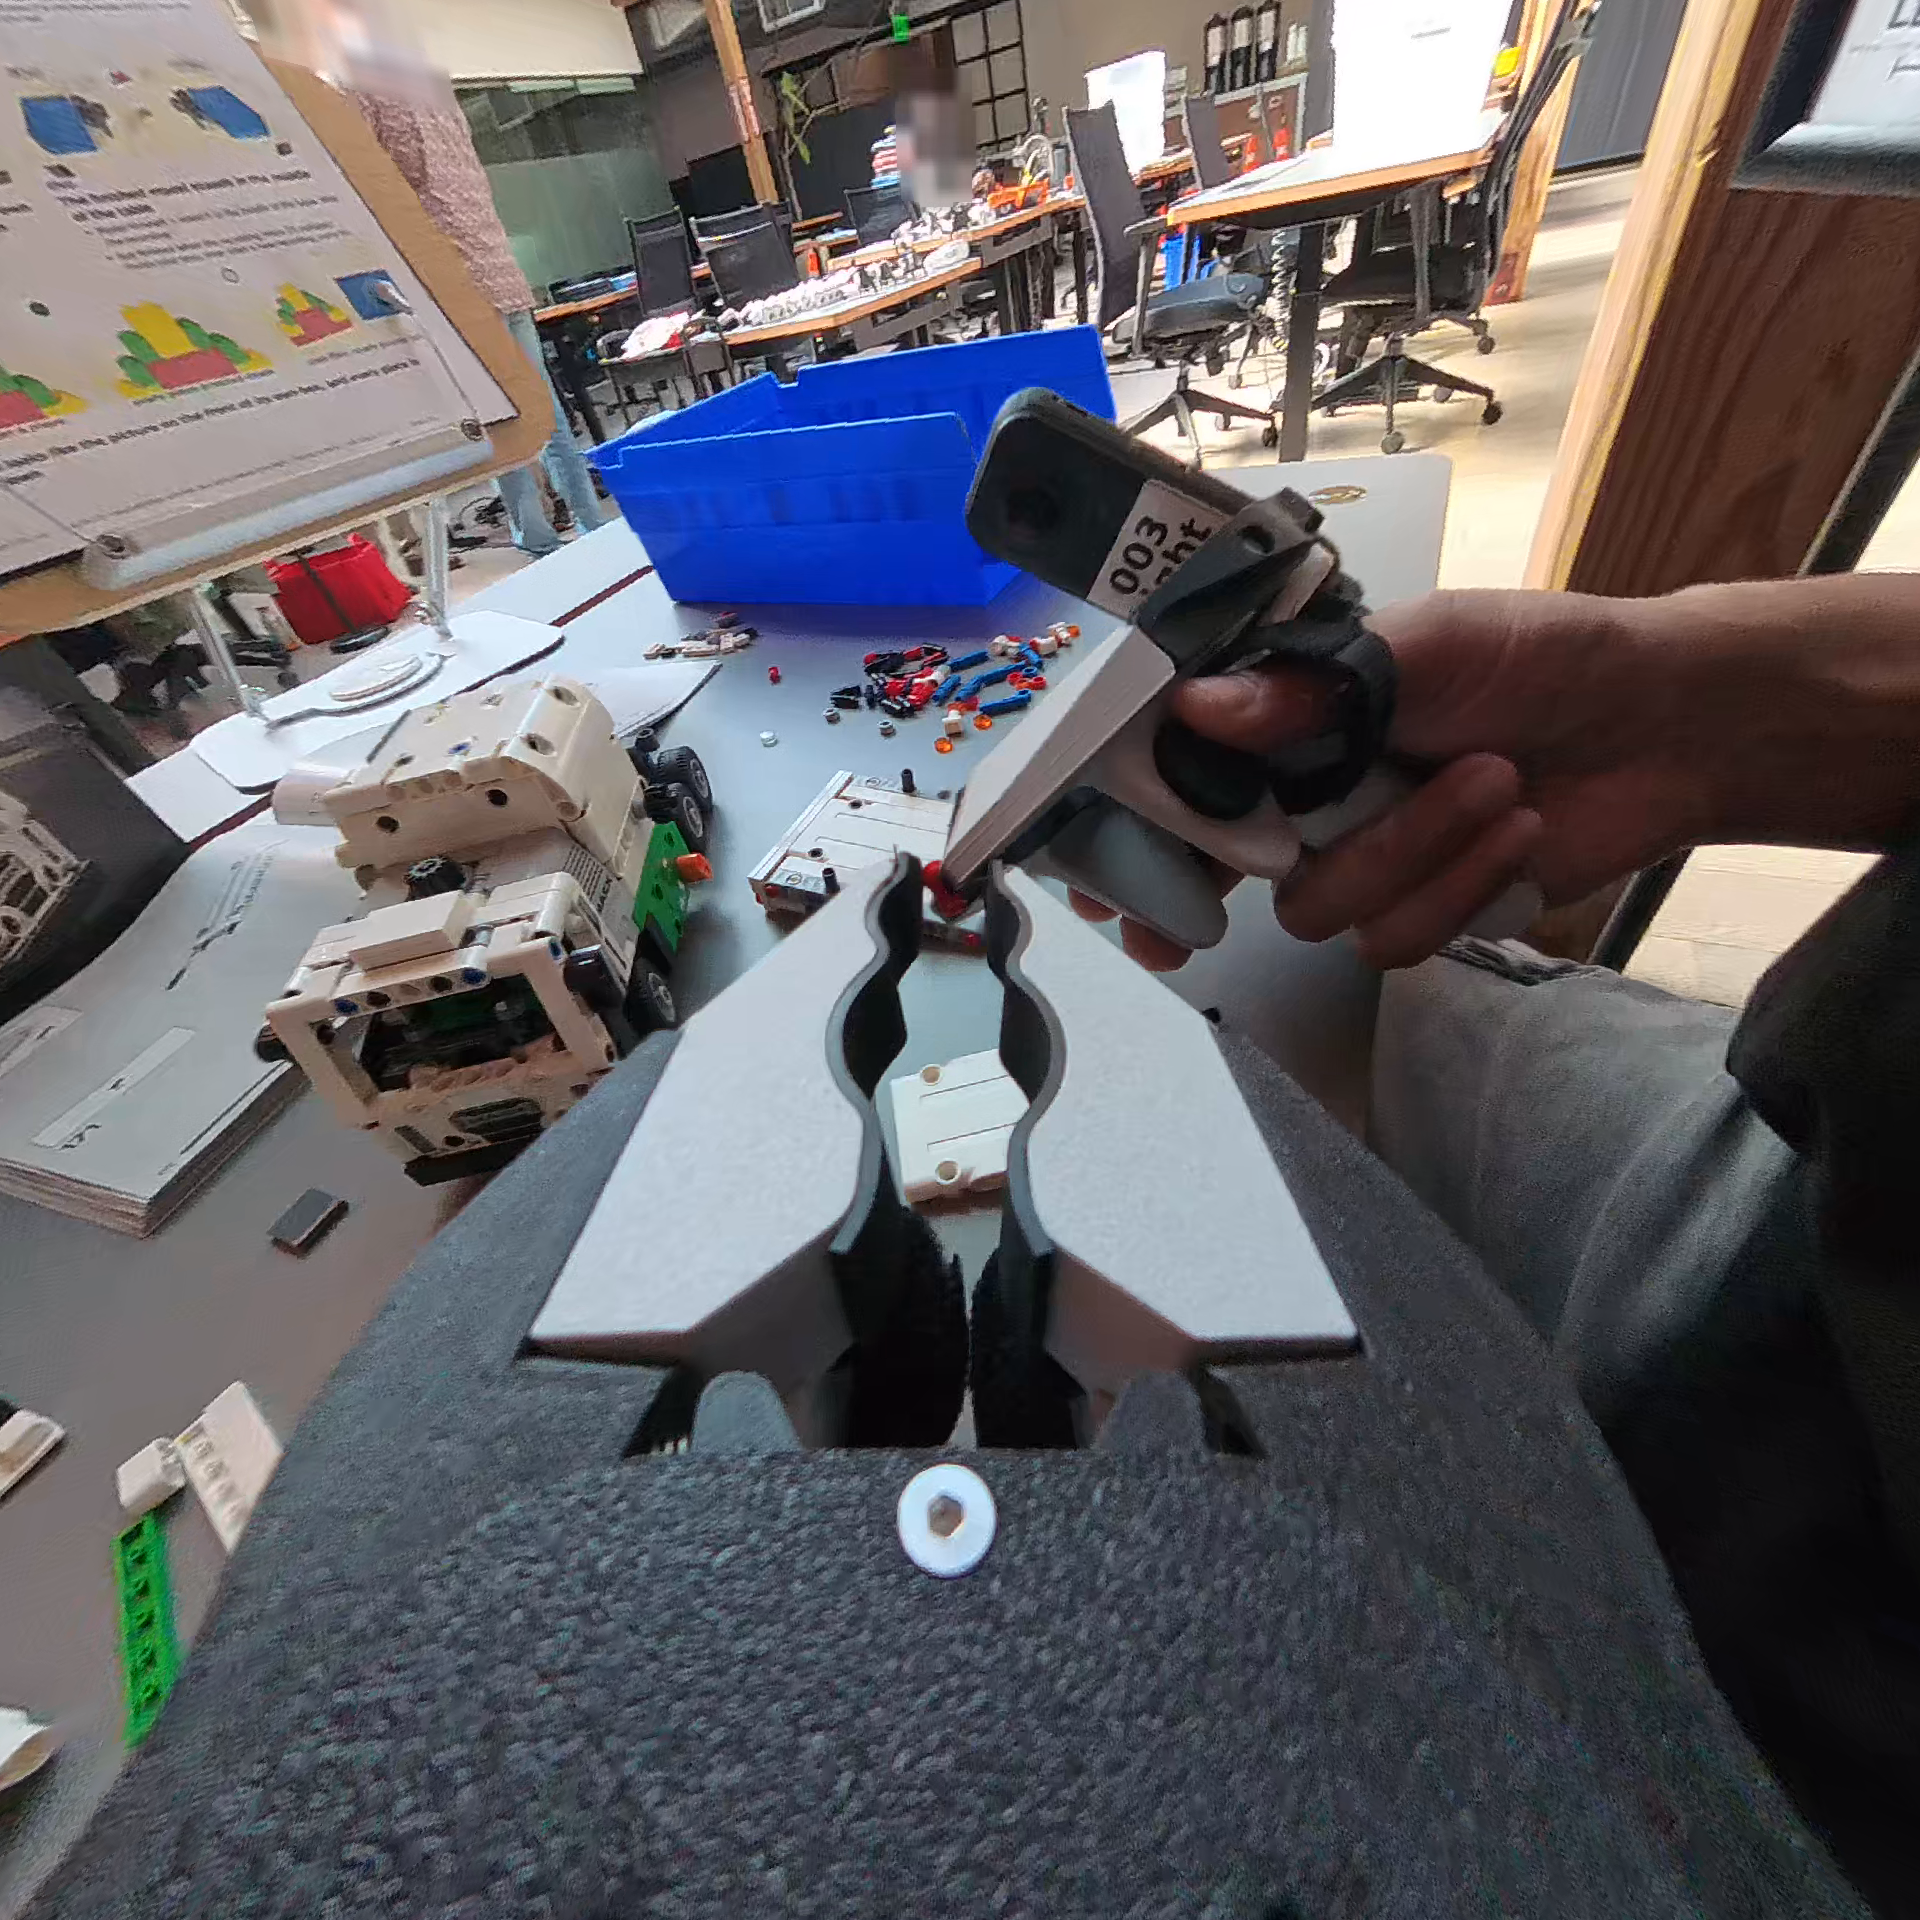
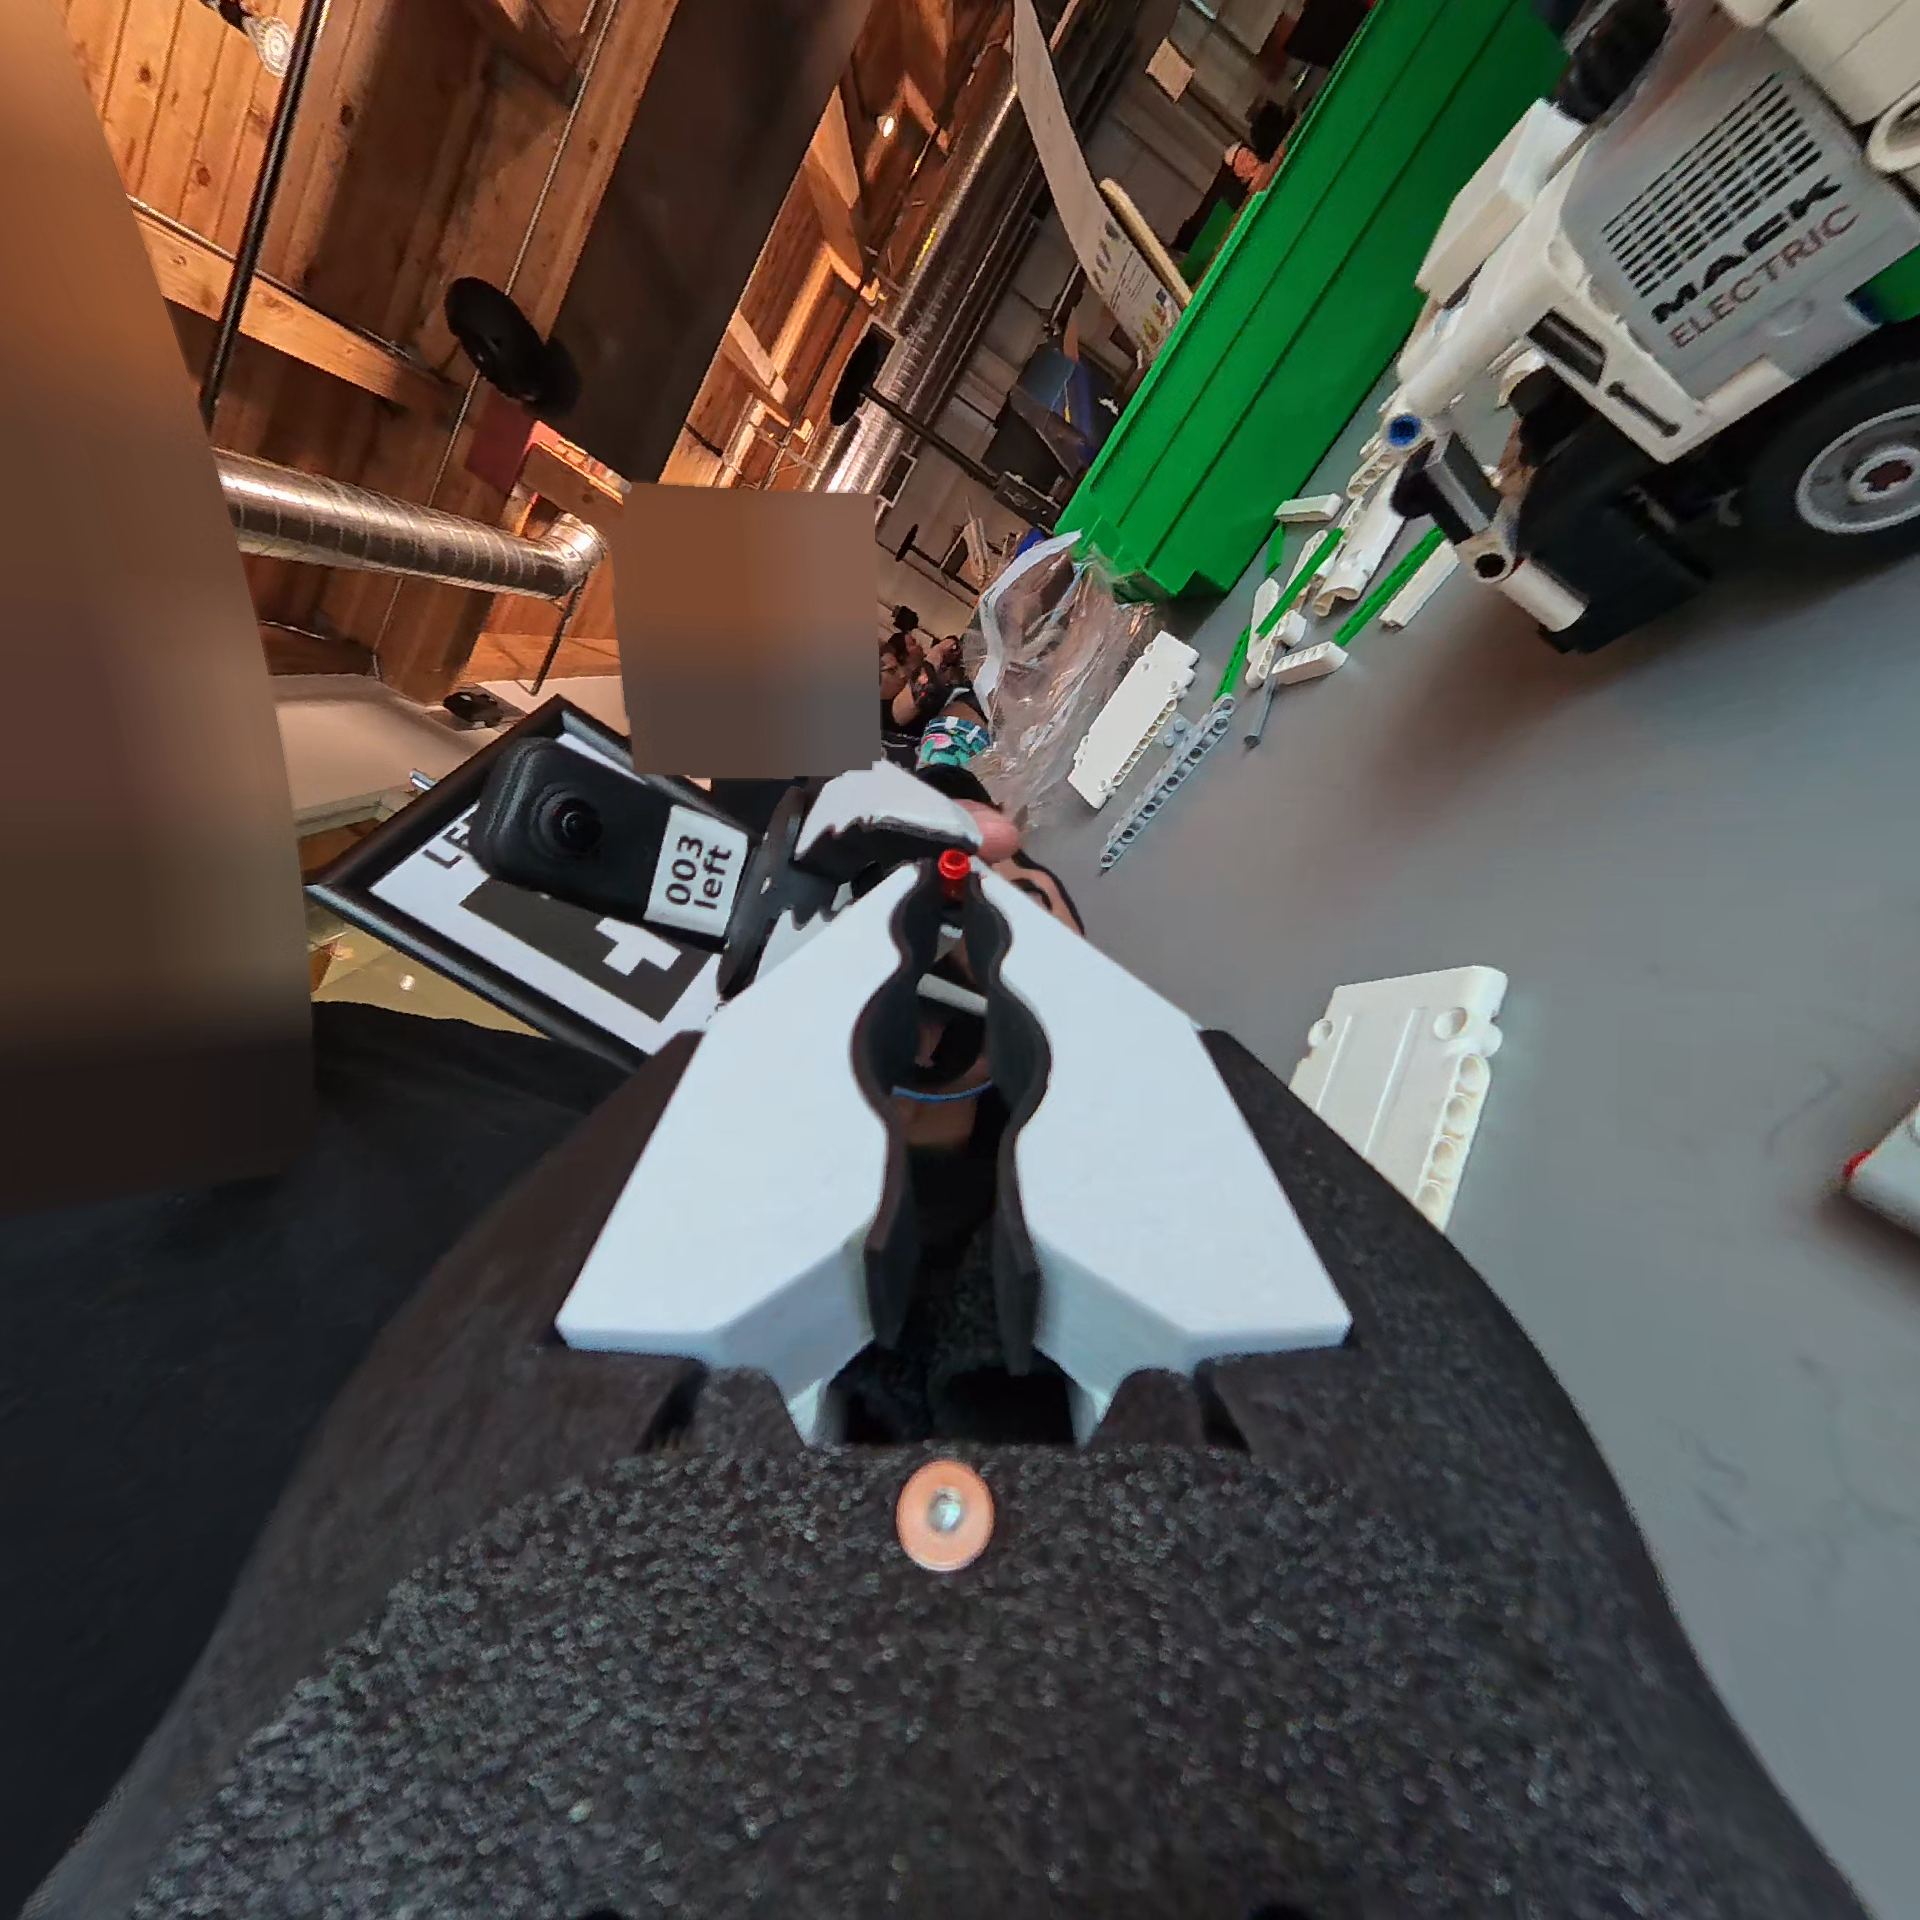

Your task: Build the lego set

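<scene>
Red peg [image 2: 951, 871] clamped at right gripper [image 2: 951, 883] jaws' tips, left gripper [image 1: 951, 883] jaws narrowly apart around it

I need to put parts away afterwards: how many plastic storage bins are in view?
2. A blue bin stands behind the loose small parts. A green bin stands beside the toy truck. The blue one may be two nested bins, and others may be out of view.
</scene>
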`<state>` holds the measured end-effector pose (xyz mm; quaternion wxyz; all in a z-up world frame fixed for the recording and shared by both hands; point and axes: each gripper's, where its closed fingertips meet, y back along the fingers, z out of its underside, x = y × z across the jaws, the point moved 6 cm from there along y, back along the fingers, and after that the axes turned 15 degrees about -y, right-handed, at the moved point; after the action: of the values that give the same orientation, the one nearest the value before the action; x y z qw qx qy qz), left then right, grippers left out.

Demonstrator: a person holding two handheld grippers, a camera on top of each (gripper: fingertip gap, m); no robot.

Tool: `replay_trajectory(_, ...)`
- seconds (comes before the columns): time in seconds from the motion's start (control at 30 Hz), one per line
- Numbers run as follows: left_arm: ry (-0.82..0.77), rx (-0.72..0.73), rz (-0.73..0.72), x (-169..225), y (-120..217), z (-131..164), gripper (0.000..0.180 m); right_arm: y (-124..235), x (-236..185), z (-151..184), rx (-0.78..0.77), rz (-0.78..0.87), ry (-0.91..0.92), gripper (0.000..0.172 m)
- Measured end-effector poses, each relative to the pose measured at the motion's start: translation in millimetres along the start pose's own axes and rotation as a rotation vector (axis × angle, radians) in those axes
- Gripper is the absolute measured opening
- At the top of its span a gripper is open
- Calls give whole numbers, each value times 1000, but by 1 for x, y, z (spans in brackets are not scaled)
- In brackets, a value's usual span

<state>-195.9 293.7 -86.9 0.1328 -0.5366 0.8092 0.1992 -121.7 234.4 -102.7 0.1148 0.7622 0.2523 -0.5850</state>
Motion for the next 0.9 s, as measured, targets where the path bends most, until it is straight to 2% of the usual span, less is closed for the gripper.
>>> replay_trajectory(0.13,6,37,59,-2,7,-1,8,-1,-3,3,-42,-32,-16,2)
replay_trajectory(0.37,-91,37,-13,-1,10,-5,4,-2,-8,2,-13,-23,20,3)
replay_trajectory(0.6,-131,58,98,8,16,-3,3,0,-7,10,-140,-7,21,4)
replay_trajectory(0.9,-167,42,108,12,16,-4,3,3,-8,8,-225,22,52,4)
